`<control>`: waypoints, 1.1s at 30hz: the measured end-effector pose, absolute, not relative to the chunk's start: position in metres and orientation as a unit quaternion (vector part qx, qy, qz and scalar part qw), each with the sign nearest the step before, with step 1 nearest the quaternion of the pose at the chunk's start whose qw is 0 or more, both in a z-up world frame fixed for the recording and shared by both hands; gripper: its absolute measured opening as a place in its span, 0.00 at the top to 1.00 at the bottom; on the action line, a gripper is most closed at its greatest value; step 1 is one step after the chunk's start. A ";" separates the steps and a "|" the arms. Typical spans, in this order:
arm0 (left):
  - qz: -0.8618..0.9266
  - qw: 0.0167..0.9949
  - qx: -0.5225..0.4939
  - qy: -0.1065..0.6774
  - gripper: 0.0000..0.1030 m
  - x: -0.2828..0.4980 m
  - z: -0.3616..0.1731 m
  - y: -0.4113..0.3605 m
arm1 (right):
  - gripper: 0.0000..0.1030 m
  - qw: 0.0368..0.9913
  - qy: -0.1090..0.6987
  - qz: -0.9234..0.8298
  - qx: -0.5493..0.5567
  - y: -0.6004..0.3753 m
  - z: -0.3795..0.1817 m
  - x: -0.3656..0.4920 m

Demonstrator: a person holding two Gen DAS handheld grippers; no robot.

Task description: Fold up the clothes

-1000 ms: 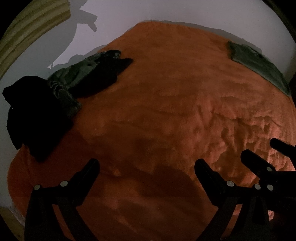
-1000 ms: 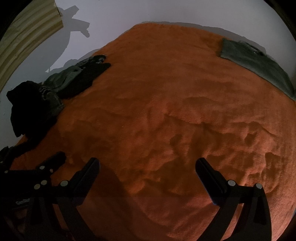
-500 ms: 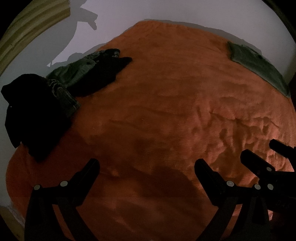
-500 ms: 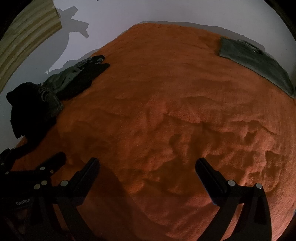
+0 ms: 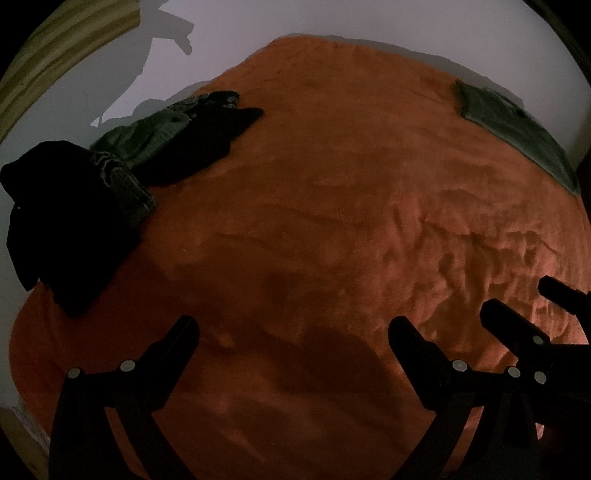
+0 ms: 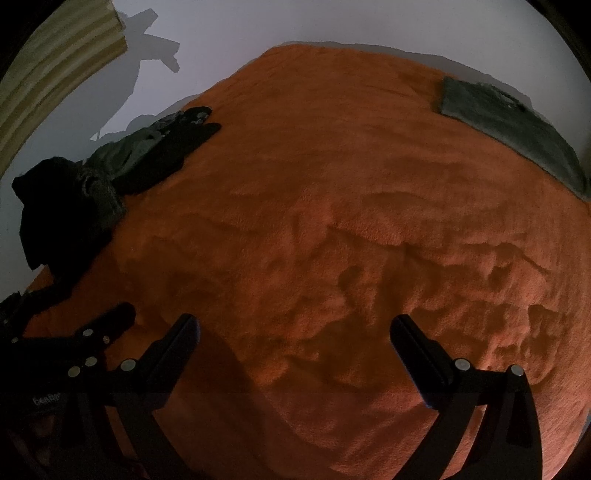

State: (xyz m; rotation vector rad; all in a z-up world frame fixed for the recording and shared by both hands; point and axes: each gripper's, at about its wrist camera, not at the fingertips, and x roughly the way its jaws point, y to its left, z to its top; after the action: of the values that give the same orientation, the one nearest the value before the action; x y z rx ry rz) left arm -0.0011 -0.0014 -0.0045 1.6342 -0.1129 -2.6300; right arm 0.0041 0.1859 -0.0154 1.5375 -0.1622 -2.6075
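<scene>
Left wrist view: the left gripper (image 5: pixel 293 332) hovered over a rumpled orange fleece blanket (image 5: pixel 332 221) covering the bed, its jaws spread wide apart and empty. A heap of dark black and grey-green unfolded clothes (image 5: pixel 122 166) lay along the blanket's far left edge against a pale wall (image 5: pixel 332 18). A flat grey-green folded garment (image 5: pixel 517 136) rested at the far right corner. The right gripper (image 5: pixel 532 314) showed at the lower right.

Right wrist view: the right gripper (image 6: pixel 295 332) hung above the same blanket (image 6: pixel 332 221), jaws wide apart, gripping nothing. The clothes heap (image 6: pixel 110 173) sat far left, well apart from the folded garment (image 6: pixel 509 129) at far right. The left gripper (image 6: pixel 110 321) appeared at lower left.
</scene>
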 end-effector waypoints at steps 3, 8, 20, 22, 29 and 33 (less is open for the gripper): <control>-0.848 0.023 0.528 -0.035 0.01 -0.001 -0.004 -0.001 | 0.00 0.056 -0.054 -0.859 0.507 0.185 -0.016 0.005; -0.849 0.024 0.527 -0.033 0.01 0.001 -0.003 0.000 | 0.00 0.056 -0.055 -0.859 0.506 0.186 -0.016 0.003; -0.866 0.028 0.496 -0.055 0.01 0.012 0.001 0.005 | 0.00 0.053 -0.057 -0.862 0.501 0.185 -0.017 0.007; -0.866 0.022 0.497 -0.049 0.02 0.010 0.002 0.001 | 0.00 0.052 -0.057 -0.862 0.501 0.187 -0.015 0.005; -0.854 0.001 0.519 -0.006 0.03 0.004 -0.003 -0.012 | 0.00 0.050 -0.055 -0.862 0.501 0.186 -0.017 0.005; -0.849 0.000 0.528 0.011 0.04 0.004 -0.007 -0.015 | 0.00 0.048 -0.053 -0.861 0.503 0.184 -0.016 0.003</control>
State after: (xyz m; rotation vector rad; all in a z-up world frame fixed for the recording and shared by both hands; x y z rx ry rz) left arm 0.0043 -0.0148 -0.0066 1.6580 0.0356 -2.6670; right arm 0.0028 0.1841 -0.0162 1.5334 -0.1604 -2.6257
